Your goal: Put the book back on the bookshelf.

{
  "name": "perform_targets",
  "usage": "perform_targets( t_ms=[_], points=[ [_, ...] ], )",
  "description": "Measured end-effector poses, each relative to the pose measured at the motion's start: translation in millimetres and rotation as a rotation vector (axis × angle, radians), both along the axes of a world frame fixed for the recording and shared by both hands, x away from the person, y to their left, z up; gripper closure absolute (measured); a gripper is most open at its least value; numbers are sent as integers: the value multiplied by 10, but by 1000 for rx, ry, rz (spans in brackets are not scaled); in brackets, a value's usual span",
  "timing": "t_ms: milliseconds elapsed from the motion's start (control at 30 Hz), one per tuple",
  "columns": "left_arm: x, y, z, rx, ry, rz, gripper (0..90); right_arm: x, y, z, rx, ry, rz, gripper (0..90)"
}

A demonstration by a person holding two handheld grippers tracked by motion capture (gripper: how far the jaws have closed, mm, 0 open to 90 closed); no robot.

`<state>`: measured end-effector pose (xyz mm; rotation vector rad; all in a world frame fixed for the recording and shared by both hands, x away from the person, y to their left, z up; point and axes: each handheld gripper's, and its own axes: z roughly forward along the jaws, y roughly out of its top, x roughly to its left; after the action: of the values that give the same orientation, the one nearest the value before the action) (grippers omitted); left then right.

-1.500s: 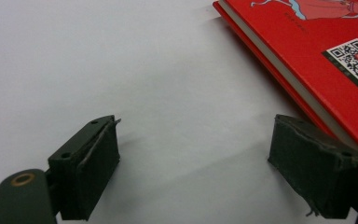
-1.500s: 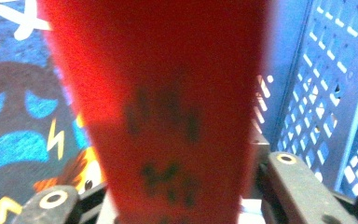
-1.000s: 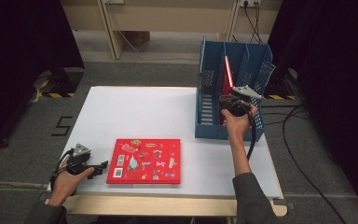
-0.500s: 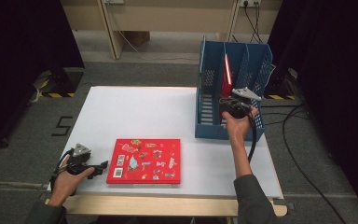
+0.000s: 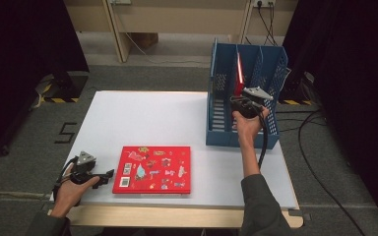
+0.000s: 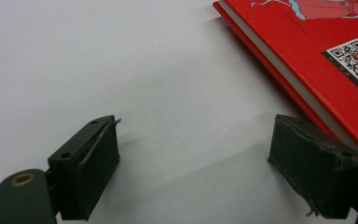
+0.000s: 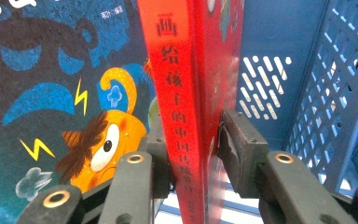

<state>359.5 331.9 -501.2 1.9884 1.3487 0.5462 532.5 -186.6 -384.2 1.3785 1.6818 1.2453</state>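
Stood unchanged from a second earlier: white worktop (image 5: 142, 118), blue file rack (image 5: 221, 118) at its far right corner, flat red picture book (image 5: 152, 169) near the front edge.

Held upright in the rack's middle slot: a second red book (image 5: 238, 73), spine toward the camera in the right gripper view (image 7: 182, 140), beside a dark blue illustrated cover (image 7: 51, 93) with an orange cartoon figure. Right gripper (image 5: 243, 104) reached in over the rack's near wall, closed around the spine, one pad (image 7: 235, 144) on the book's right face, the other tucked between the red book and the blue cover. Jaws had just been closing on that book and looked to be pressing it from both sides at a fairly narrow gap. Compared with the earlier frames, hand and gripper sat a touch lower and closer to the rack; book stayed in the same slot.

Judged from this: grip on the standing book freshly tightened, either for drawing it out of the rack or for seating it there; which of the two could not be told.

Left gripper (image 5: 98, 176) rested on the worktop just left of the flat book, in the same place as before. Jaws stood wide apart with nothing between them, right pad (image 6: 317, 163) just beside the flat book's edge (image 6: 279, 70), contact uncertain.
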Motion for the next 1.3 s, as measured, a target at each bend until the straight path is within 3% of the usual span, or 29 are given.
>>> perform_targets(
  t_ms=[300, 400, 500, 867, 1000, 1200, 1300],
  points=[
    [0, -1, 0, 0, 0, 0, 144, 56, 35, 8, -44, -3, -6, 668],
    [0, 0, 0, 0, 0, 0, 145, 47, 15, 5, -22, 3, -2, 658],
    [1, 0, 1, 0, 1, -1, 144, 1, 16, 6, 4, 4, 0, 582],
    [1, 5, 11, -5, 5, 5, 154, -417, -87, 44, -1, -28, 19, 460],
    [0, 17, 24, -2, 2, 9, 157, -570, -129, 45, 20, -41, 29, 433],
    [-6, 20, 29, -8, 0, 11, 158, -831, -53, 19, 6, -55, 69, 386],
    [-10, 21, 31, -11, -4, 14, 158, -951, 6, -36, 25, -53, 97, 360]
  ],
)
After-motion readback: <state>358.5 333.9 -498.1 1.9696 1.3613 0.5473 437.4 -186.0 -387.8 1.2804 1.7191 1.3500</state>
